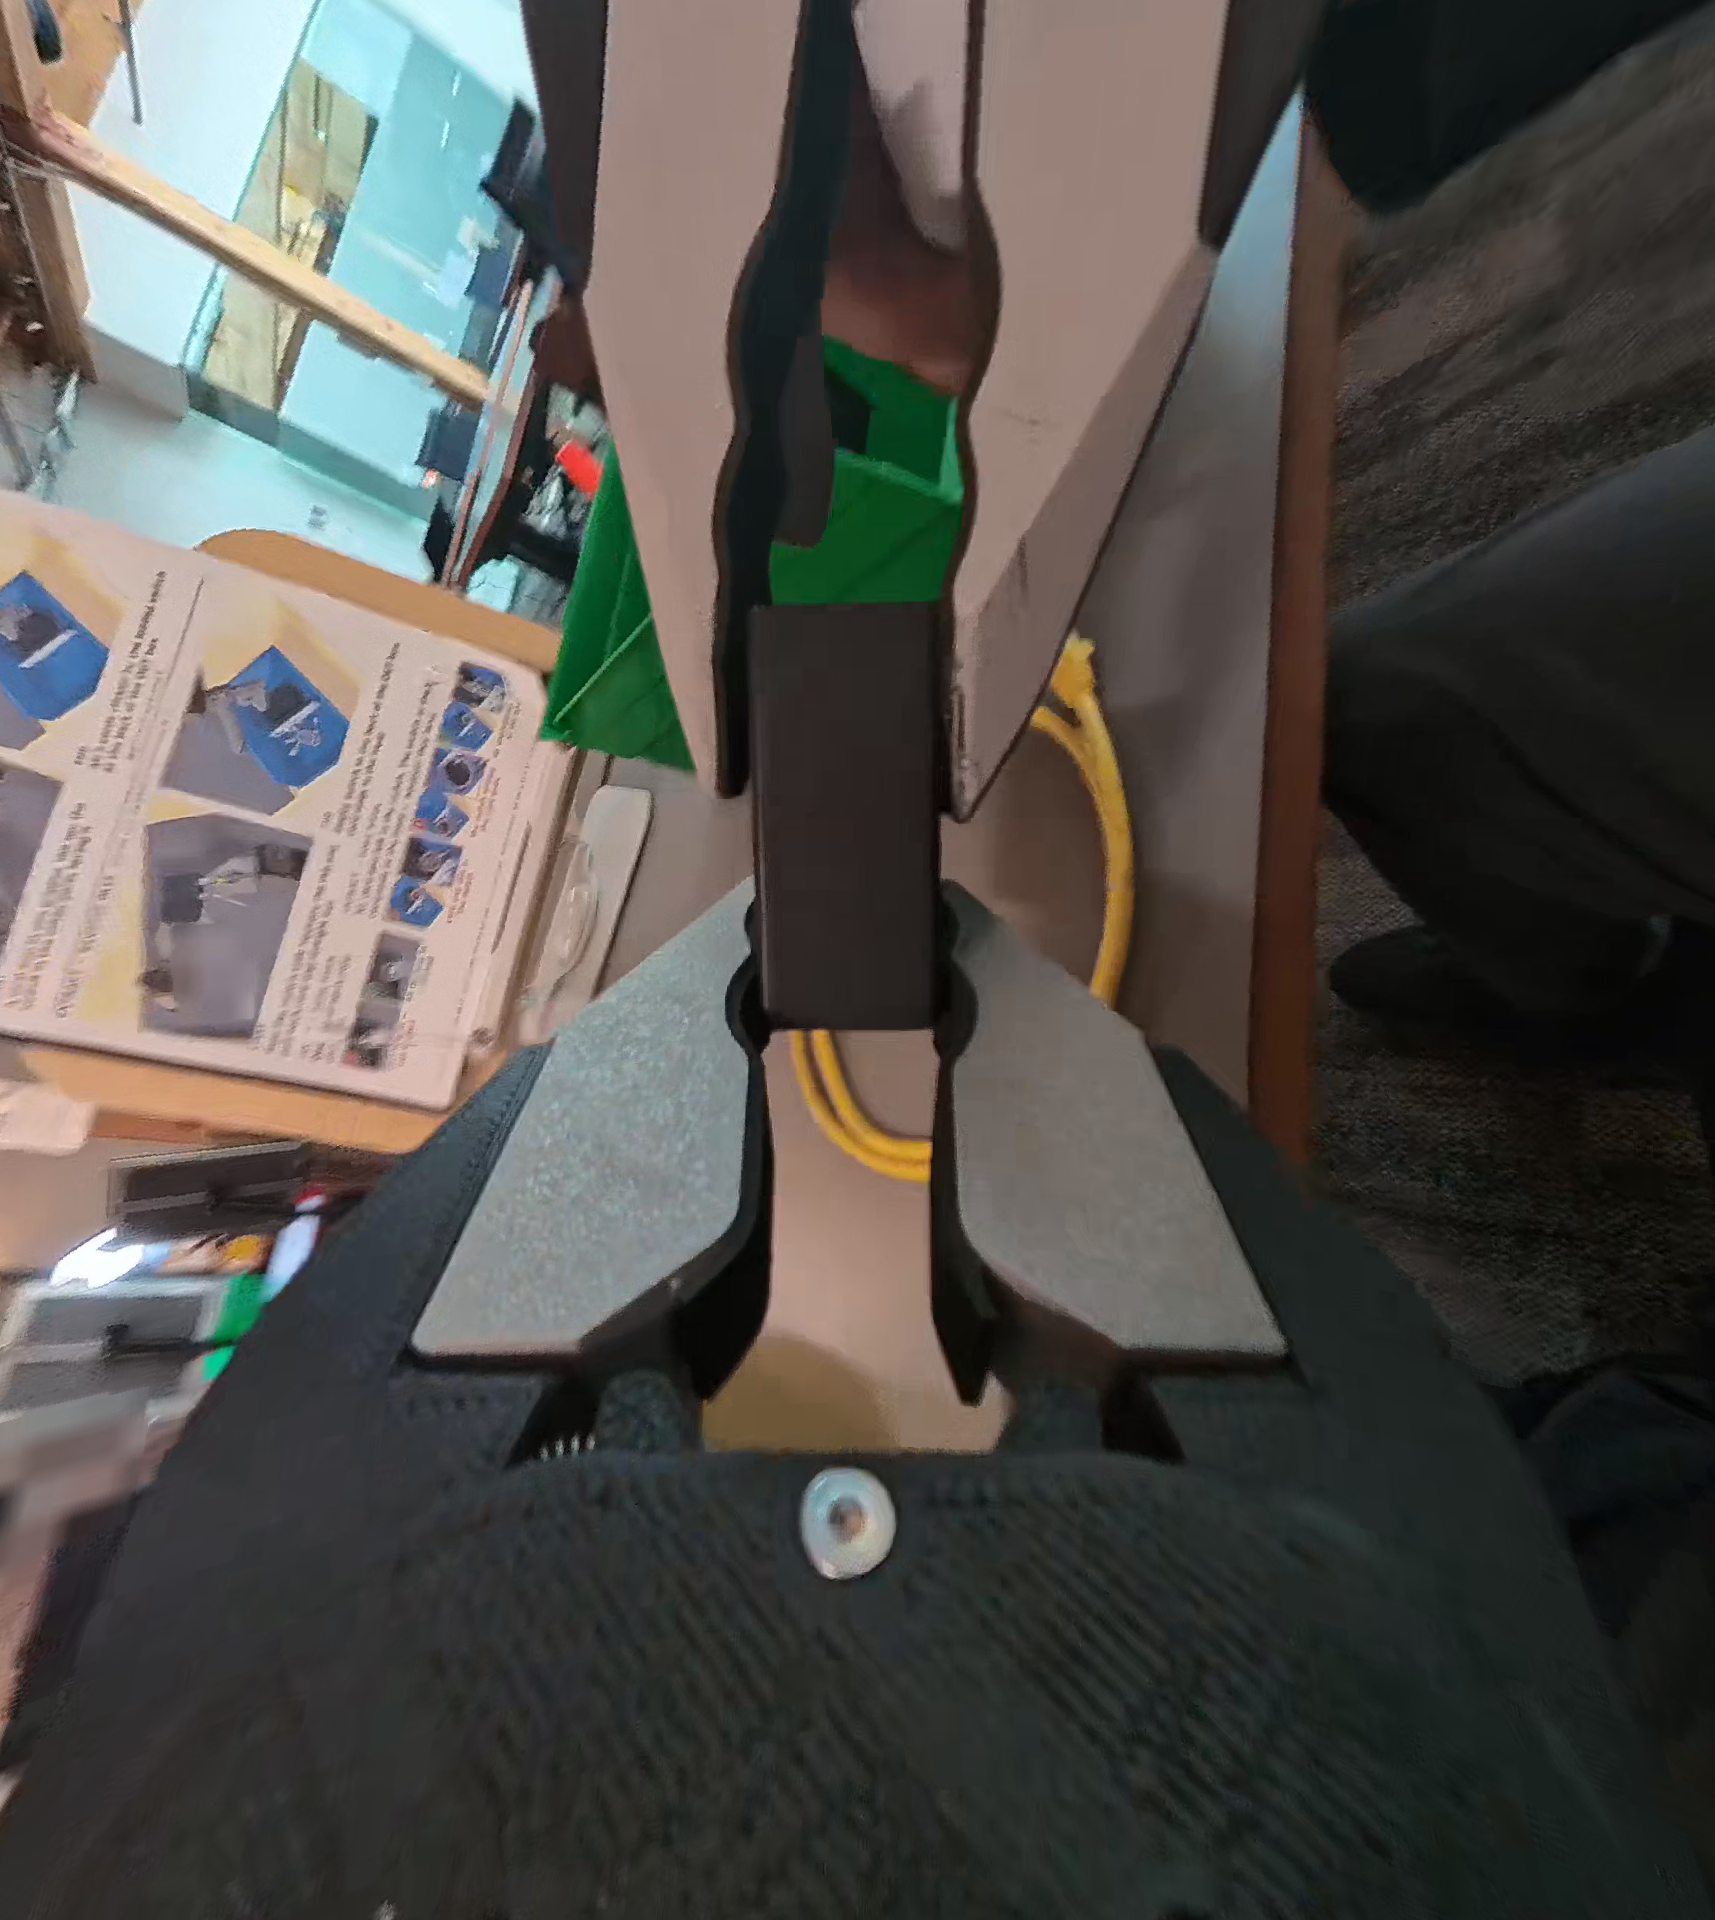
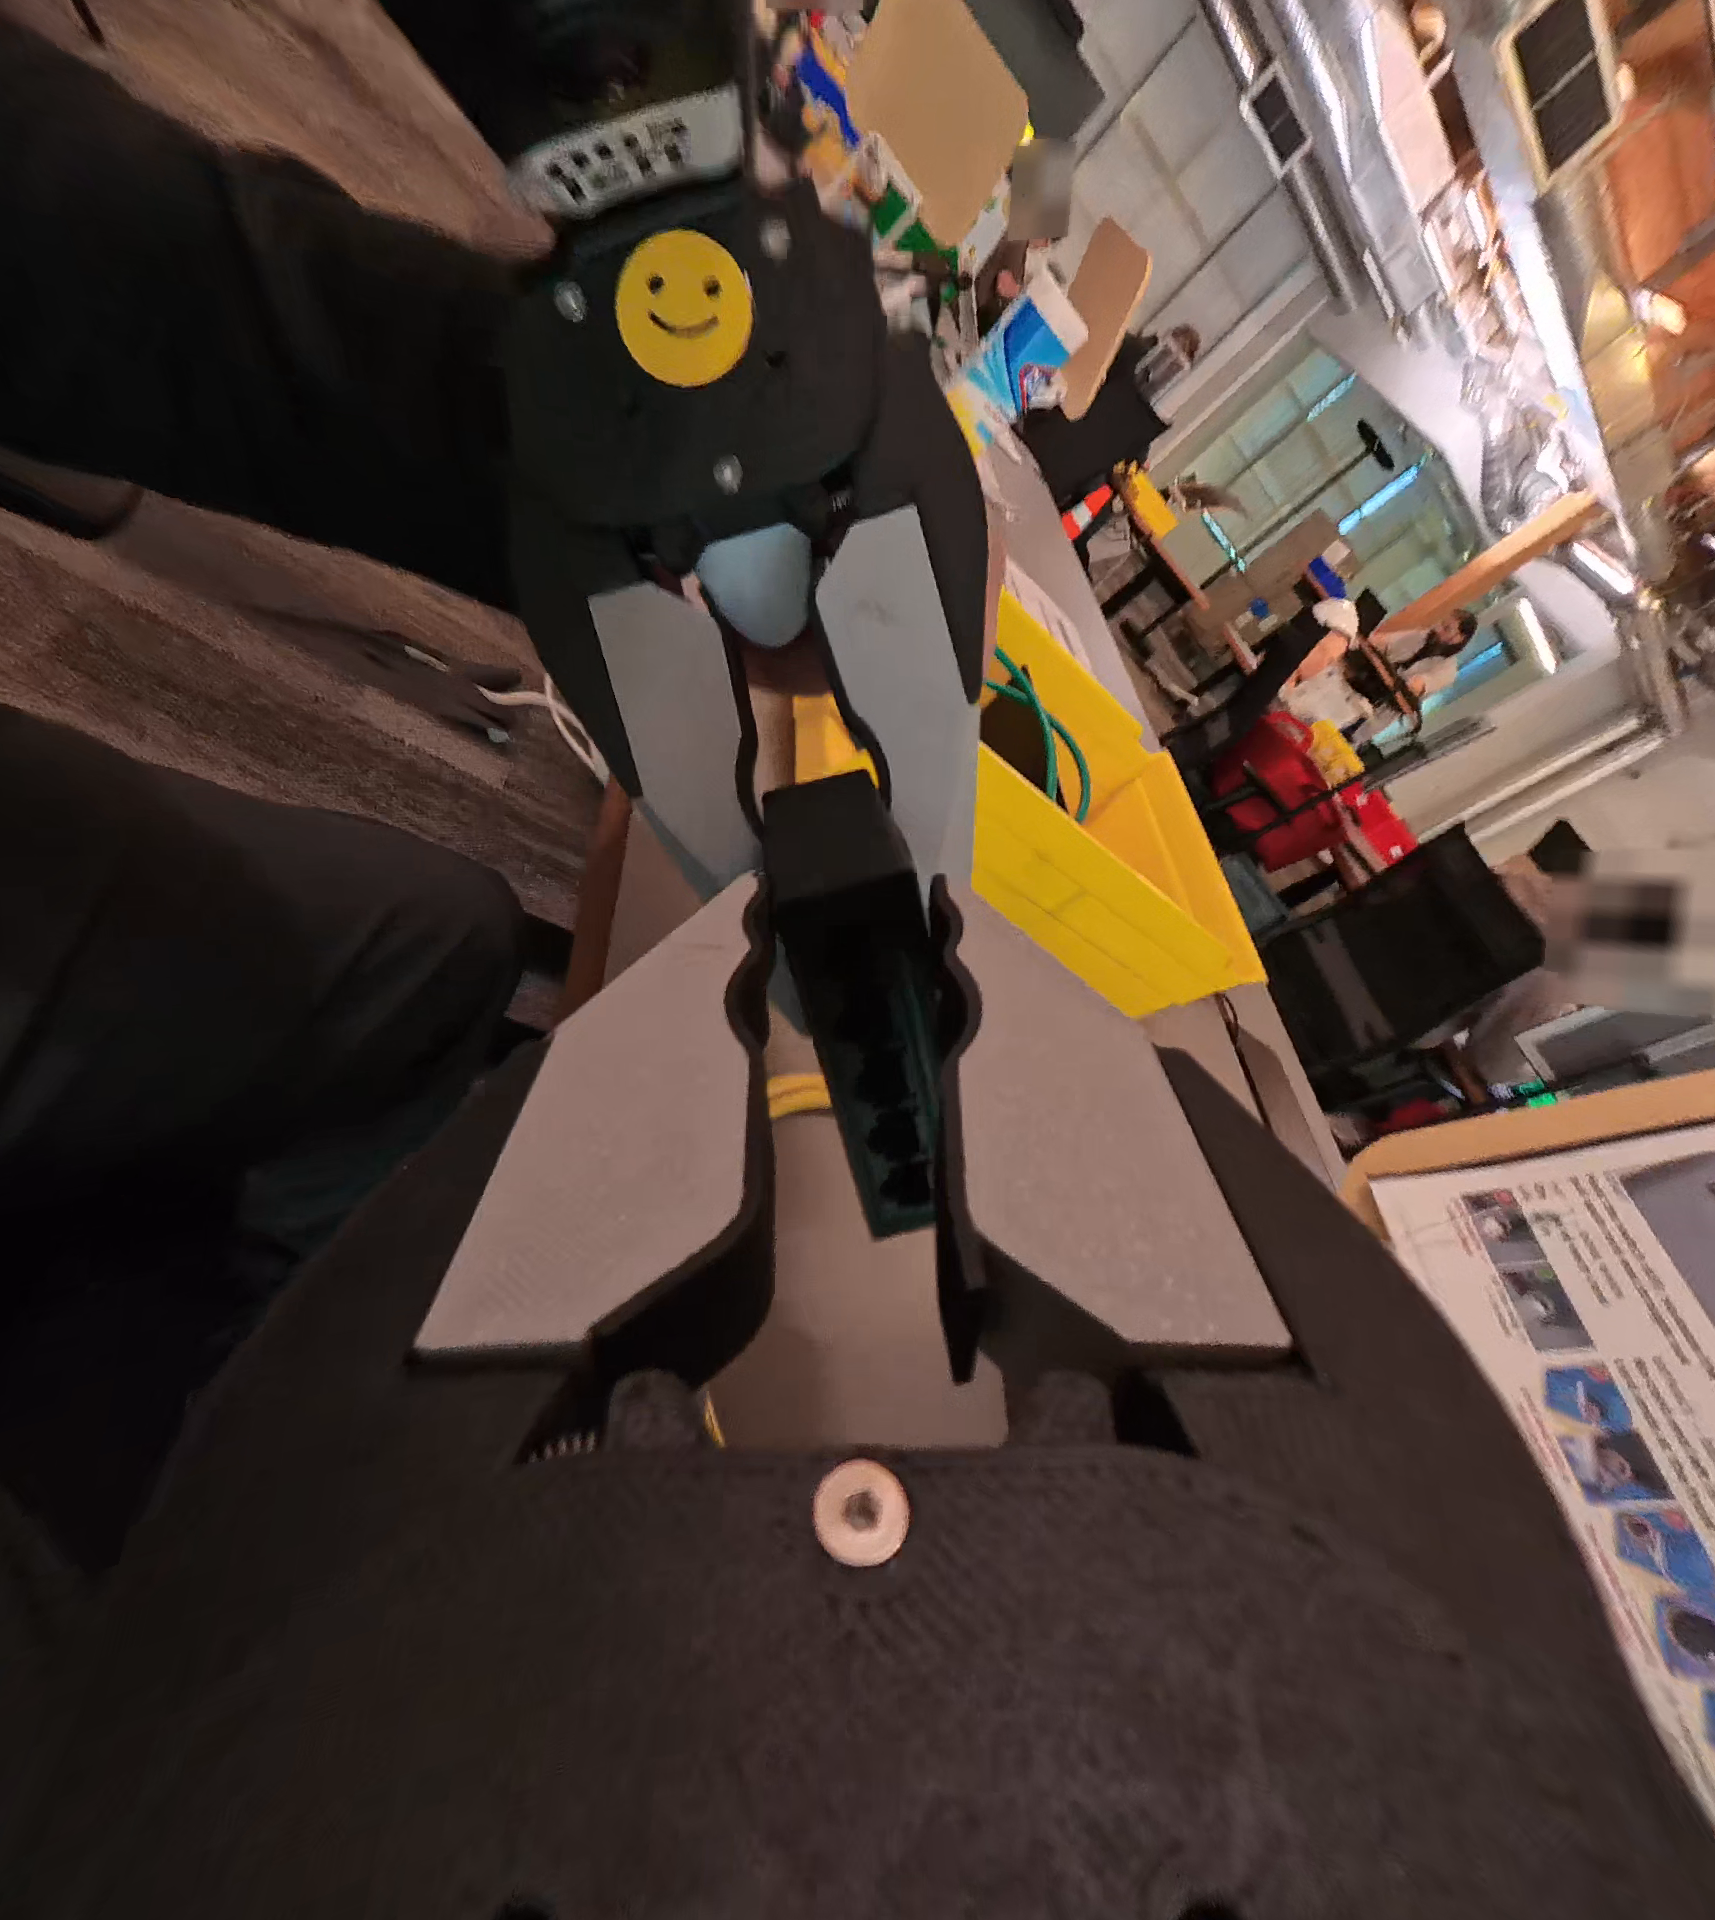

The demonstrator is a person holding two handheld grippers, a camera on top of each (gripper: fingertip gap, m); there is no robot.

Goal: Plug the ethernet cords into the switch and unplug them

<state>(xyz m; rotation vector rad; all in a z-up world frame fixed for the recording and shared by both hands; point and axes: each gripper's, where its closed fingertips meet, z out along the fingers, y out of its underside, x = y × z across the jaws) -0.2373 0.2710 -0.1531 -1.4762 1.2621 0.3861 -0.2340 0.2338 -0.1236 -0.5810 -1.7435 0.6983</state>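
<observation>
A black ethernet switch (image 1: 842, 862) is held in the air between both grippers, one at each end. My left gripper (image 1: 848, 966) is shut on its near end in the left wrist view; my right gripper (image 1: 848, 769) grips the far end. In the right wrist view my right gripper (image 2: 848, 977) is shut on the switch (image 2: 837, 883), whose row of empty ports faces the camera. The left gripper (image 2: 822, 831), with a yellow smiley disc, holds the other end. A coiled yellow ethernet cord (image 1: 1107, 831) lies on the table below, also showing in the right wrist view (image 2: 796, 1091).
A green bin (image 1: 624, 644) stands behind the switch. A yellow bin (image 2: 1092, 852) holds a green cord (image 2: 1040, 727). A printed instruction sheet (image 1: 209, 779) on cardboard lies to one side. The table edge (image 1: 1289, 727) borders carpet and a person's dark-clad leg (image 1: 1559, 675). Spacing between my two grippers at the tips: around 4 cm.
</observation>
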